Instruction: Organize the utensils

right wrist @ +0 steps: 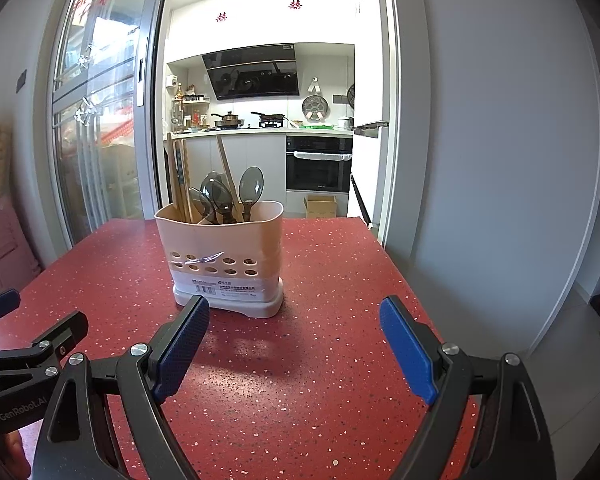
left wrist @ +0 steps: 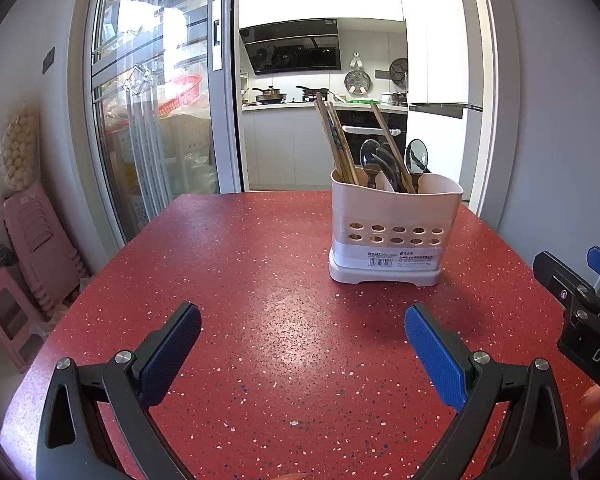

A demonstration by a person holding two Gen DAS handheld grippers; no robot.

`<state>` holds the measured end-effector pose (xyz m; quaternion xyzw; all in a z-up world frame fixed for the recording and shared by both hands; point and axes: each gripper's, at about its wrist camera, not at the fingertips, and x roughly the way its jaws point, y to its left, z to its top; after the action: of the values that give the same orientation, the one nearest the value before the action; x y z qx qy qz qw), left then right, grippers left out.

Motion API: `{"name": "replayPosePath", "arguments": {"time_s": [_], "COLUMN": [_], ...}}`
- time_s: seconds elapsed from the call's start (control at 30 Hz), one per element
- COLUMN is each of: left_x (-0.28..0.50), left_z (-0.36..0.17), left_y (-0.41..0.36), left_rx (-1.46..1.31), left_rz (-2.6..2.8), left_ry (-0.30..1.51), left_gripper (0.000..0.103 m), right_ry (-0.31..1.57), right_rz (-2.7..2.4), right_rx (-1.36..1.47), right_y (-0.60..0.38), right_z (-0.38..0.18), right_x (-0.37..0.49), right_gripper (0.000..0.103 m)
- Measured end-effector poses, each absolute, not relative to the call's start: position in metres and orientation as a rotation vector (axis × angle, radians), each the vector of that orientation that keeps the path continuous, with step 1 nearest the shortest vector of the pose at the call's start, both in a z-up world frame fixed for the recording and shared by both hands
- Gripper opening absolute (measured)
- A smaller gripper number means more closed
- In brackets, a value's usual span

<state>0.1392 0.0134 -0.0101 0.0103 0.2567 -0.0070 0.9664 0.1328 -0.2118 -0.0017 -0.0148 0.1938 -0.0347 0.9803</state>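
Cream utensil caddy (left wrist: 396,232) upright on the red speckled table (left wrist: 260,320), toward the far edge, nearer the far right corner. Inside it, wooden chopsticks (left wrist: 338,144) and dark spoons (left wrist: 416,156), all standing handles-down. Left hand-held gripper (left wrist: 302,344) spread wide, nothing between the pads. Right hand-held gripper (right wrist: 294,344) likewise apart and empty, just short of the caddy.

Beyond the red speckled bench (left wrist: 260,280), a sliding glass door (left wrist: 156,100) stood open onto a kitchen. A black range hood (right wrist: 252,72) hung over a stove with two pans (right wrist: 248,119). A built-in oven (right wrist: 319,164) sat under the counter, a cardboard box (right wrist: 321,206) on the floor beside it. Pink stools (left wrist: 24,248) were stacked at the left wall.
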Motion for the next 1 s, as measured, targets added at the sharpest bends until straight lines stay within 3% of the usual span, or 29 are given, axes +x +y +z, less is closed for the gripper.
{"name": "replayPosePath", "arguments": {"time_s": [1.0], "left_x": [0.1411], "left_z": [-0.0116], "left_y": [0.0133], "left_rx": [0.017], "left_rz": [-0.014], "left_ry": [0.525], "left_gripper": [0.103], "right_ry": [0.389], "right_rz": [-0.064], "right_rx": [-0.027], "right_y": [-0.2105], "right_z": [-0.0027], "right_x": [0.1333], "right_gripper": [0.089]}}
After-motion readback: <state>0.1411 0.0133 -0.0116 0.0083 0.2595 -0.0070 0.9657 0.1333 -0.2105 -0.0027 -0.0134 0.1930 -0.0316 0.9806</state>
